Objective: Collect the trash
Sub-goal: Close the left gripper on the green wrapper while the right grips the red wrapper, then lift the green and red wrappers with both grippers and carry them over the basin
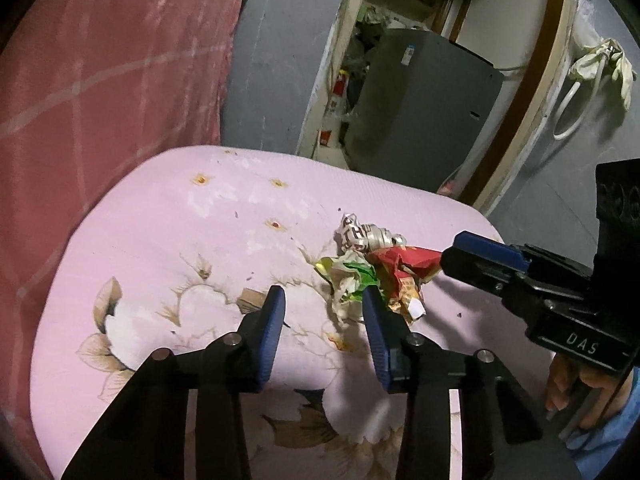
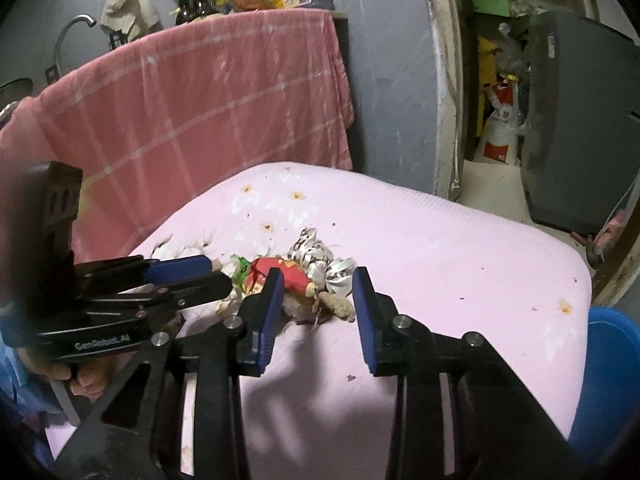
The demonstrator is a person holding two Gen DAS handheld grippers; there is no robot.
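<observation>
Trash [image 1: 372, 268] lies heaped on the pink cushion [image 1: 160, 240], both downward-angled grippers, left [image 1: 324, 300] and right [image 2: 318, 284], partly spread, gripping nothing.

Bare pink table [image 2: 460, 248] lies open from 12 to 3 o'clock of the wrapper pile [image 2: 304, 276]; the pink towel [image 2: 208, 96] walls off 10 o'clock; the left gripper [image 2: 212, 274] crowds 9 o'clock.

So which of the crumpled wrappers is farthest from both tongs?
The silver wrapper, with dark red lettering, at the far end of the pile. The green wrapper and red wrapper lie nearer the tongs.
</observation>
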